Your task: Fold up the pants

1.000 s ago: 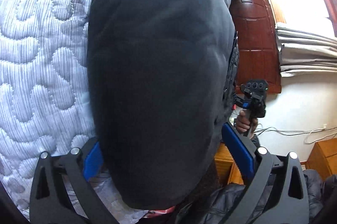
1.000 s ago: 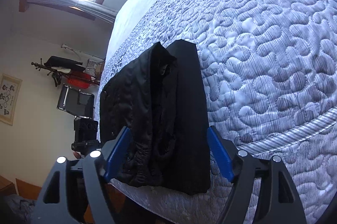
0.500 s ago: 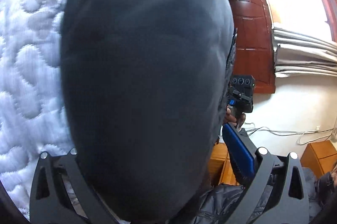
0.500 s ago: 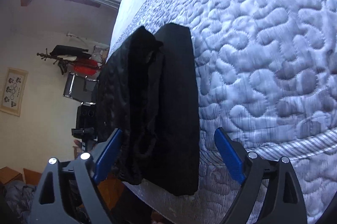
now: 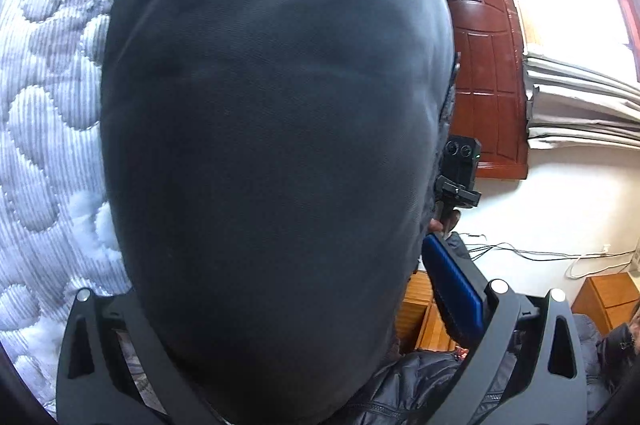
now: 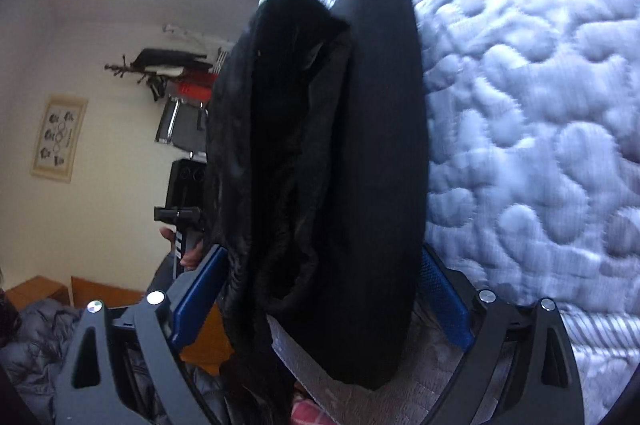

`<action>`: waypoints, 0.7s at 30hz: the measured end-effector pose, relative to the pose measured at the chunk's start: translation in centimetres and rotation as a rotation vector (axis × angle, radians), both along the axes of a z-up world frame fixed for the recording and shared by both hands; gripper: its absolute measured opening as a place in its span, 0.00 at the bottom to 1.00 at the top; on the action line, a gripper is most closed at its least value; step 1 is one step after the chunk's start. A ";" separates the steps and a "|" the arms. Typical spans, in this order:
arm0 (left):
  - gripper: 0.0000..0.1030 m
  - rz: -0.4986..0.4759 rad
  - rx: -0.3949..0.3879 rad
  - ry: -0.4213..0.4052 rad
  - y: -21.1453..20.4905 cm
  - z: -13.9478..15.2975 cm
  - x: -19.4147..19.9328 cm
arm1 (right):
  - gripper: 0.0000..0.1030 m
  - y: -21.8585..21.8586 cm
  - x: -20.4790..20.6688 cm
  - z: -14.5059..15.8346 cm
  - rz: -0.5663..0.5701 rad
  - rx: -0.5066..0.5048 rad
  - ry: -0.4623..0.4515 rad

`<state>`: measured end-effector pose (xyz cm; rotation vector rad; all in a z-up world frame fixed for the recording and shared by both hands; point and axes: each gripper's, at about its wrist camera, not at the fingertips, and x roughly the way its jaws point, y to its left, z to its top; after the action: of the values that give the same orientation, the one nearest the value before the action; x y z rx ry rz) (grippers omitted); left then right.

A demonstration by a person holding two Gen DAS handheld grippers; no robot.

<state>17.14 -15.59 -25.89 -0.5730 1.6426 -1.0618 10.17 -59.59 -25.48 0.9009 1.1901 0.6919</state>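
At the bed's (image 6: 540,105) near edge, the black pants (image 6: 376,185) filled more of both views than a second before. Right gripper (image 6: 320,299) and left gripper (image 5: 280,305), both wide open, had closed in around them, gripping nothing; grasp seemingly imminent.

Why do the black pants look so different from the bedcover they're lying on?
The pants are plain black and smooth; the bedcover is pale blue-grey with puffy stitched swirls. The pants are a narrow bundle by the bed's edge, one end drooping over it; the bedcover spreads flat across the whole bed. Both are soft cloth.
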 end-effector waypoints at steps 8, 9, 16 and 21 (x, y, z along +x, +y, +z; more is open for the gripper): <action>0.97 0.014 0.032 0.023 -0.2 -0.2 -0.1 | 0.95 2.3 1.3 0.2 0.058 -0.003 0.001; 0.97 0.016 0.040 0.022 -0.3 -0.3 -0.1 | 0.95 2.3 1.4 0.3 0.051 -0.001 0.005; 0.97 0.100 0.086 0.058 0.5 -1.1 0.3 | 0.76 1.9 0.8 0.8 0.022 -0.021 -0.001; 0.91 0.111 0.146 0.047 0.6 -0.7 0.6 | 0.64 1.6 0.2 1.6 0.002 -0.045 -0.022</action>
<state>17.78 -15.00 -26.62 -0.5891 1.6934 -0.8458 10.38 -57.97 -23.92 0.8535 1.1827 0.6725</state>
